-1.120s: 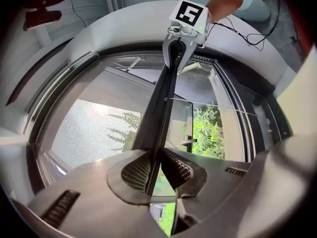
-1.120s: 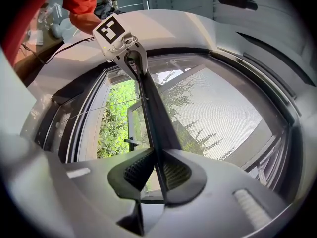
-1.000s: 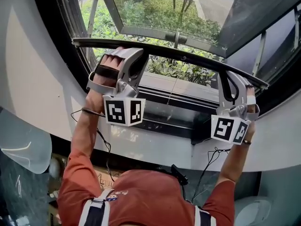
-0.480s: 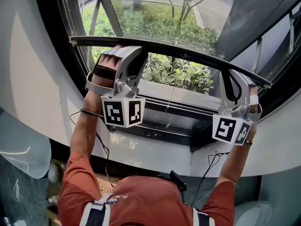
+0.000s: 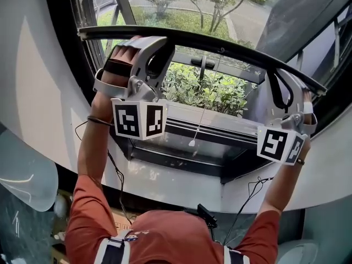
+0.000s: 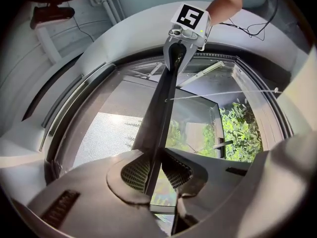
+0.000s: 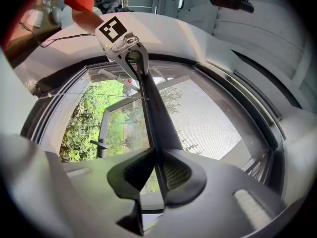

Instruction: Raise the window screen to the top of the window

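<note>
The window screen's dark bottom bar [image 5: 220, 44] runs across the window, with grey mesh [image 5: 187, 4] above it. My left gripper [image 5: 144, 40] is shut on the bar near its left end. My right gripper [image 5: 283, 80] is shut on it near the right end. In the left gripper view the pads [image 6: 136, 171] press both sides of the bar [image 6: 161, 113], and the mesh [image 6: 104, 133] lies to its left. Along the bar [image 7: 154, 123] in the right gripper view, the pads [image 7: 174, 175] clamp it and the left gripper [image 7: 119, 33] shows at its far end.
A thin pull cord [image 5: 204, 111] hangs from the bar towards the sill [image 5: 187, 128]. An outward-opening pane with a handle [image 5: 202, 65] stands behind, with green shrubs [image 5: 214, 92] outside. White walls [image 5: 33, 92] and a dark window frame [image 5: 66, 65] flank the opening.
Both grippers have risen together with the bar still clamped in them. The open gap under the bar has grown, and more shrubs and the pane's handle show.
</note>
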`<state>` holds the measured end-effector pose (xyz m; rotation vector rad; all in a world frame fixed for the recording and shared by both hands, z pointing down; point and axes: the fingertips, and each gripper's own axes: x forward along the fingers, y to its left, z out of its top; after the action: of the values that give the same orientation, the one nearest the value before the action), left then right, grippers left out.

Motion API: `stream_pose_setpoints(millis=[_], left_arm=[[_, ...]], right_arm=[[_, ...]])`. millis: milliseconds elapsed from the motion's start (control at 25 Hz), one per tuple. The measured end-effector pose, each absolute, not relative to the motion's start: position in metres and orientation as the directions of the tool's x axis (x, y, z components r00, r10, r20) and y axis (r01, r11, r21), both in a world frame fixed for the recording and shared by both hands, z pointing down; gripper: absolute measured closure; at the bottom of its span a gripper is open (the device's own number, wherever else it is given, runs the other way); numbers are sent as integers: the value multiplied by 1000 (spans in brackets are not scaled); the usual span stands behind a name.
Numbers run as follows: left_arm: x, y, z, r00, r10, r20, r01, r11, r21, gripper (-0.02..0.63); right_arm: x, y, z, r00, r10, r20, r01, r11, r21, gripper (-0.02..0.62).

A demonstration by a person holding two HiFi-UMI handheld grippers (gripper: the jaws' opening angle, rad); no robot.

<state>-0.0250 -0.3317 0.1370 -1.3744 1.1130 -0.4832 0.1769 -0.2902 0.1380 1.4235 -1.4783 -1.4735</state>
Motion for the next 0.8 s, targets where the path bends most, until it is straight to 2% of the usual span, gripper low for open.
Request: stream_pose_setpoints(millis=[800], left_arm=[[-29,-332,91,448,-793,-413,-329,283,-901,528]], right_arm=[[172,-291,92,-256,-915,-313,-209,-263,942,528]])
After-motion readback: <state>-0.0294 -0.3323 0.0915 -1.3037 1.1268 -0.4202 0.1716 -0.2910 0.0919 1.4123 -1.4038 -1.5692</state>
